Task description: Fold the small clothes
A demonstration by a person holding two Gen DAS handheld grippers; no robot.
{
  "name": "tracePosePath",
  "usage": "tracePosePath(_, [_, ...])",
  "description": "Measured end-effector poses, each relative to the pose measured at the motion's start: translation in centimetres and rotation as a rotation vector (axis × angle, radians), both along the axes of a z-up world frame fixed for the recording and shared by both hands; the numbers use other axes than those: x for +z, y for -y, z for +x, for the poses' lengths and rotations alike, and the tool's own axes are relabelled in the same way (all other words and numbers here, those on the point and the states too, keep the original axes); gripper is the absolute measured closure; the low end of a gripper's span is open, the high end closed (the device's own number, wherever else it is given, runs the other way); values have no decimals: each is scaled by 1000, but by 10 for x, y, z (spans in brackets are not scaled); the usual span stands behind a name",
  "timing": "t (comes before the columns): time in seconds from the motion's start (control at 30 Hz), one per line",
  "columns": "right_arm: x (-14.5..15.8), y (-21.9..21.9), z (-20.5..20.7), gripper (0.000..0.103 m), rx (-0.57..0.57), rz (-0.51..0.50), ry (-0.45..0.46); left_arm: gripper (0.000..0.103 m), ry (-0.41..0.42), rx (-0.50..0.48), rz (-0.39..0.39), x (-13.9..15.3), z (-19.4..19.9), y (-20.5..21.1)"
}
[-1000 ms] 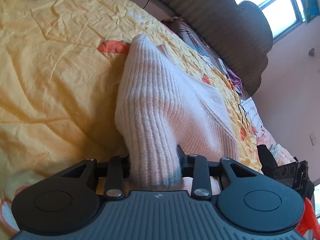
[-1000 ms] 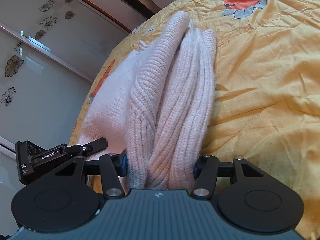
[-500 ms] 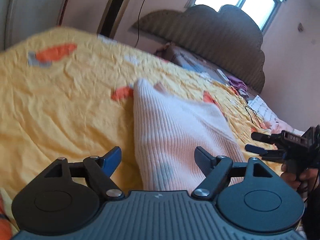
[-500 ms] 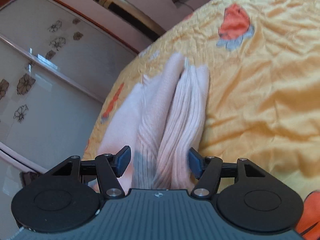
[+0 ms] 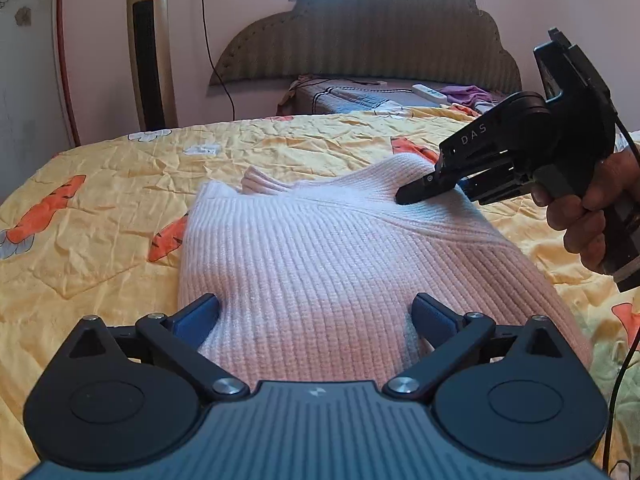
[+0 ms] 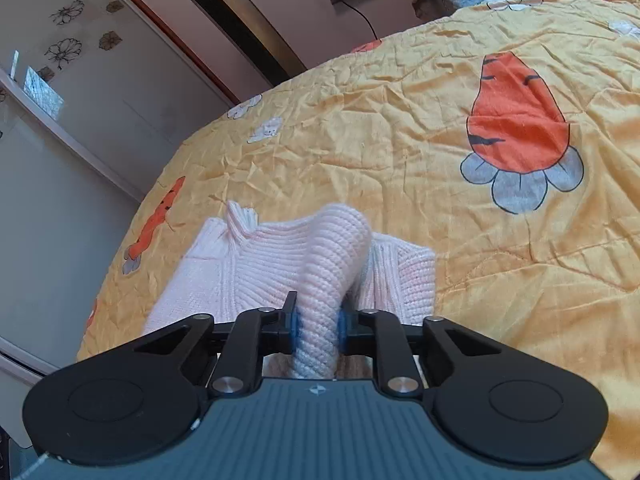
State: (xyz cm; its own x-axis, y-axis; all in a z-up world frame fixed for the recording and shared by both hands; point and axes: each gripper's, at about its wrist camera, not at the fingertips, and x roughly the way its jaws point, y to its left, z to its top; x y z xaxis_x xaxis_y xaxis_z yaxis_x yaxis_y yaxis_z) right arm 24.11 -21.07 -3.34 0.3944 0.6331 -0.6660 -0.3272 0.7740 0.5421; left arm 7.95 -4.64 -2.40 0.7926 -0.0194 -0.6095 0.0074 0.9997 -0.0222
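Left gripper (image 5: 316, 316) jaws apart over sweater (image 5: 340, 264)

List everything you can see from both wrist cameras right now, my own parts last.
sweater: one, pale pink knit, lying on the bedspread, partly folded
bedspread: one, yellow with orange carrot print, covering the bed
headboard: one, grey-brown, scalloped, against the far wall
tower fan: one, gold and black, left of the headboard
power strip: one, white, near the headboard
purple cloth: one, beside the power strip
left gripper: jaws open, either side of the sweater's near edge
right gripper: jaws shut on a fold of the sweater
right hand: holding the right gripper's handle
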Motion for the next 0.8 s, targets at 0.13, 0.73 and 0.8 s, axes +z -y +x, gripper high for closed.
tracePosePath(0.13, [-18,11,6,92,-30,18,-24,0,-6,14,-6,-2,5,1])
tracePosePath(0.73, [19,-14,-86,49,81,-18,162,0,49,-25,39,-8,-25,21])
tracePosePath(0.8, [1,-19,-90,68,82,-72,249,0,61,-42,55,-10,-28,19])
